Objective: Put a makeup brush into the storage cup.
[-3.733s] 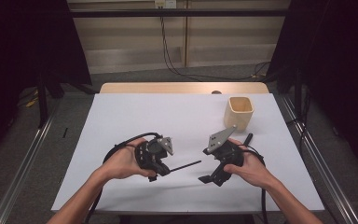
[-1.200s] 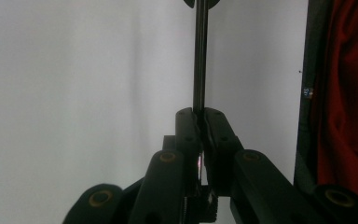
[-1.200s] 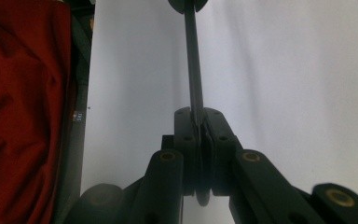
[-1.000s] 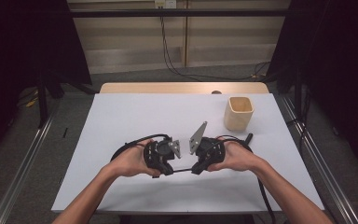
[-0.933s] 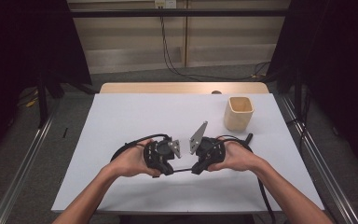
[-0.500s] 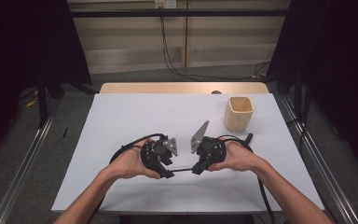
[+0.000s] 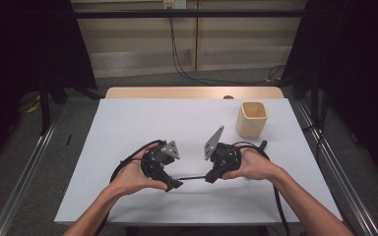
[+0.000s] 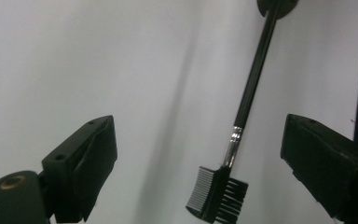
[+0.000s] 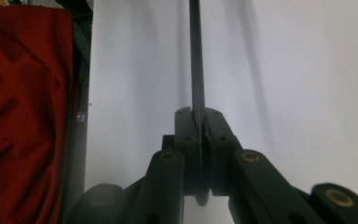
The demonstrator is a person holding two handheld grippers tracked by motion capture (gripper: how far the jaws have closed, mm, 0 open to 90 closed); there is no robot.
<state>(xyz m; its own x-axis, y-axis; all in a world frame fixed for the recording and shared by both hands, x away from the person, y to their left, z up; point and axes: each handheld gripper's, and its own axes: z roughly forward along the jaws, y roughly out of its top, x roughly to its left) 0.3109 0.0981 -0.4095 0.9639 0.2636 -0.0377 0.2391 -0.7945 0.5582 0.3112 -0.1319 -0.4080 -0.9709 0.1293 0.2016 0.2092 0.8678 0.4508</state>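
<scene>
- The right gripper (image 7: 211,177) is clamped on the handle of the brow brush (image 8: 242,109); the left gripper (image 7: 173,184) has just been opening, its jaws now clear of the comb head between them (handover done, I judge).
- Draw the left gripper away without knocking the head.
- The brush lies level above the table (image 7: 128,123), nearer the person than the wooden cup (image 7: 252,120), with the comb head at the left gripper.

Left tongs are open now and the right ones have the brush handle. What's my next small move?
Probably draw the left tongs back from the brush: their jaws have just opened and its comb head lies loose between them, while the right tongs pinch the handle. Then carry it toward the cup.
</scene>
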